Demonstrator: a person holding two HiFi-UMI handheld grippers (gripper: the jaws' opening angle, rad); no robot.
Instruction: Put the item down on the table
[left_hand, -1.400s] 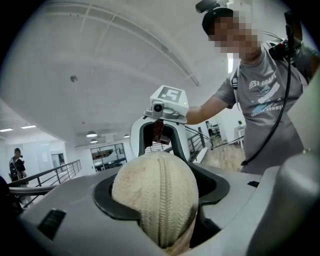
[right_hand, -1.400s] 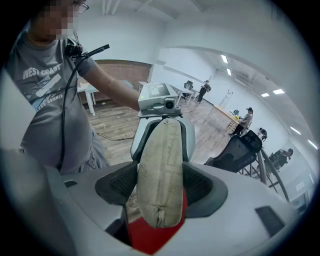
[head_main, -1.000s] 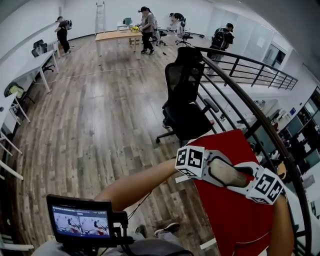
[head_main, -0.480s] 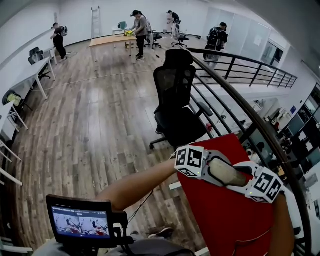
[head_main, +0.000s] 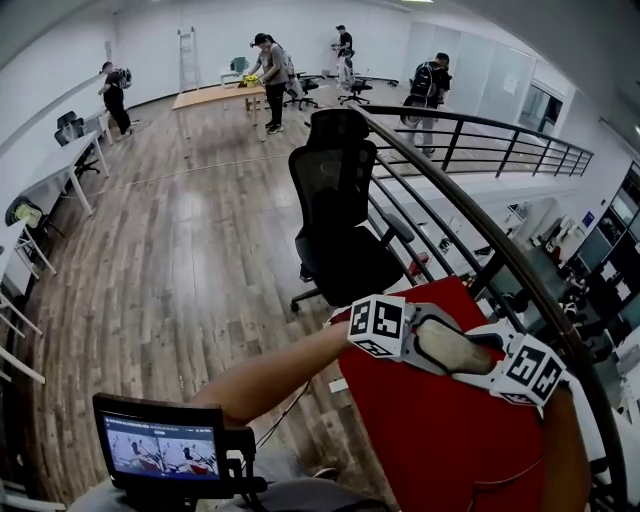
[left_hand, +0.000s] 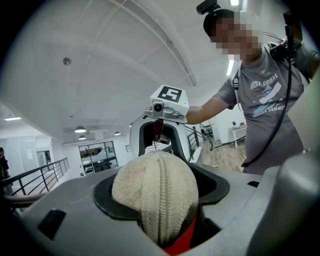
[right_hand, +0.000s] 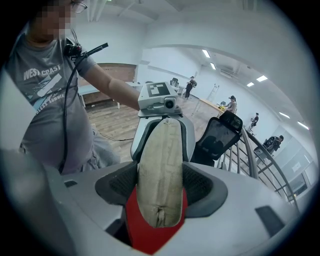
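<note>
At the near left a small monitor (head_main: 160, 445) is seen, and beside it a bare forearm (head_main: 270, 375) is stretched to the left gripper (head_main: 415, 340). Its jaws are closed on the beige strip (head_main: 450, 347) that runs along the top edge of the red item (head_main: 450, 440). In the left gripper view the strip is pressed between them, with red material just below. The item is held up in the air at the near right and hangs down flat from the strip. At the other end of the strip the right gripper (head_main: 497, 365) is placed, and its jaws are also shut tight on the strip, as the right gripper view shows.

Behind the item a black office chair (head_main: 335, 215) and a dark railing (head_main: 470, 230) are seen. A bench (head_main: 215, 95) stands far away at the left, well apart from the item.

The task is therefore judged as hardly begun, because nothing is put down yet. The item has to be carried to a bench and lowered on it, and then both jaws have to be opened.
</note>
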